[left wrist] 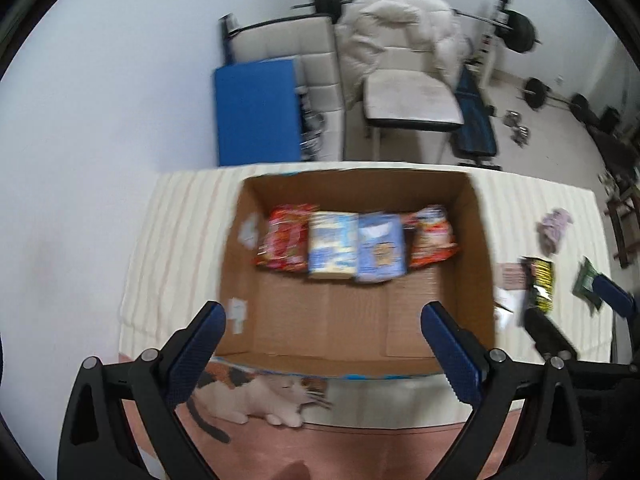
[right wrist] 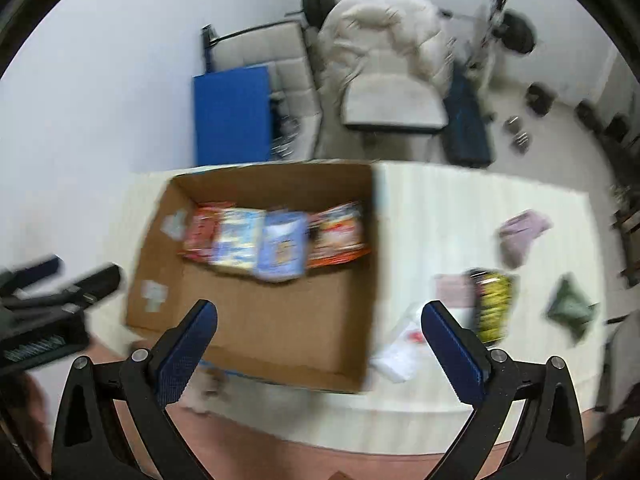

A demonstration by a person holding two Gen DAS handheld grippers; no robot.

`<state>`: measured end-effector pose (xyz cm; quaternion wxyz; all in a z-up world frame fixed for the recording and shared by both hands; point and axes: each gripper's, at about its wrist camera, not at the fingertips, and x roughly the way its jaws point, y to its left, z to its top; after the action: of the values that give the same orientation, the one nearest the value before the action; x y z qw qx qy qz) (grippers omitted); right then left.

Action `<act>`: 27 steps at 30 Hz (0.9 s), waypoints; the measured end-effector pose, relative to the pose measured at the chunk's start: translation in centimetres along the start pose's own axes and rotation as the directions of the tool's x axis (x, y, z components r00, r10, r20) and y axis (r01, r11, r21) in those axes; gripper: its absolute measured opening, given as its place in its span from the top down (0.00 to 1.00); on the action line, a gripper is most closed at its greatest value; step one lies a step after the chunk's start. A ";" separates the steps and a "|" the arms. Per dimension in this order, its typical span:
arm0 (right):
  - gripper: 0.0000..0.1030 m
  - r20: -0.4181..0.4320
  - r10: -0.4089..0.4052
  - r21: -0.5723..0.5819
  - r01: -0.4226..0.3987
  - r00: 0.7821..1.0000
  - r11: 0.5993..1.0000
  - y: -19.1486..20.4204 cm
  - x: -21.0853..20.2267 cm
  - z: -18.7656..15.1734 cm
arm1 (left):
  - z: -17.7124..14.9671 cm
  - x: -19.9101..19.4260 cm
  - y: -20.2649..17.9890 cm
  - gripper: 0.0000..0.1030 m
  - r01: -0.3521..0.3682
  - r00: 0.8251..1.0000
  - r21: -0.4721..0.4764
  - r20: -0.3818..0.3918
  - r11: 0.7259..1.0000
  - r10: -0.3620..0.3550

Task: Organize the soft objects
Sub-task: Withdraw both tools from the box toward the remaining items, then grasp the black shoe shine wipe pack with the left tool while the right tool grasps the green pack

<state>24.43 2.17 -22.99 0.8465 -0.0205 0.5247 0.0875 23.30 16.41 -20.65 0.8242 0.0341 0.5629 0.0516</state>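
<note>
Snack packets sit in a row against the far wall of an open cardboard box (left wrist: 476, 264): a red packet (left wrist: 285, 240), a pale blue-and-yellow packet (left wrist: 332, 245), a blue packet (left wrist: 380, 249) and an orange-red packet (left wrist: 432, 236), side by side and touching. The box lies straight ahead of the left gripper (left wrist: 323, 344), whose blue-padded fingers are spread wide with nothing between them, hanging above the box's bare near floor.

To the right of the left gripper, outside the box on the striped cloth (left wrist: 180, 216), lie a black-and-yellow packet (left wrist: 541, 286), a dark green pouch (left wrist: 585, 280) and, farther off, a crumpled lilac cloth (left wrist: 554, 226).

The right gripper (right wrist: 320, 340) is also wide and empty. Its left finger is over the box, its right finger over a clear plastic bag (right wrist: 400, 350) that lies just beside the box's right wall. Ahead and to its right are the black-and-yellow packet, a pinkish flat item (right wrist: 454, 290) touching that packet's left side, the green pouch and the lilac cloth, all apart from the box. Both views are motion-blurred, so print on the packets cannot be read.

A cat picture (left wrist: 264, 396) shows below the box's near edge, on the side toward the left gripper.
</note>
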 end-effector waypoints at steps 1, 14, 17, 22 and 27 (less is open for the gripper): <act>0.00 0.005 -0.020 -0.025 0.020 1.000 0.999 -1.0 -0.3 -0.2 | 0.1 -0.1 -1.0 0.03 0.014 1.000 0.012 0.000 1.000 -0.014; 0.00 -0.255 -0.145 -0.088 0.127 0.956 0.988 -25.7 1.9 -0.7 | 1.0 8.9 -23.8 0.07 0.304 0.912 0.022 -0.294 0.952 -0.285; 0.00 -0.366 -0.138 -0.134 0.094 0.920 0.986 -30.4 5.0 -1.0 | 0.7 13.2 -28.0 0.07 0.309 0.872 -0.007 -0.397 0.951 -0.287; 0.00 -0.489 -0.156 -0.224 0.050 0.858 0.973 -34.7 11.6 -2.3 | -0.2 19.3 -31.8 0.07 0.251 0.827 -0.029 -0.513 0.968 -0.230; 0.00 -0.524 -0.203 -0.334 0.019 0.827 0.942 -35.9 17.3 -3.6 | -1.0 23.2 -33.4 0.07 0.169 0.807 -0.006 -0.573 0.986 -0.141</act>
<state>34.80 -31.46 -42.07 0.6484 -0.2101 0.7234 0.1101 32.32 -13.84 -46.31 0.6179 -0.0104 0.7859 -0.0207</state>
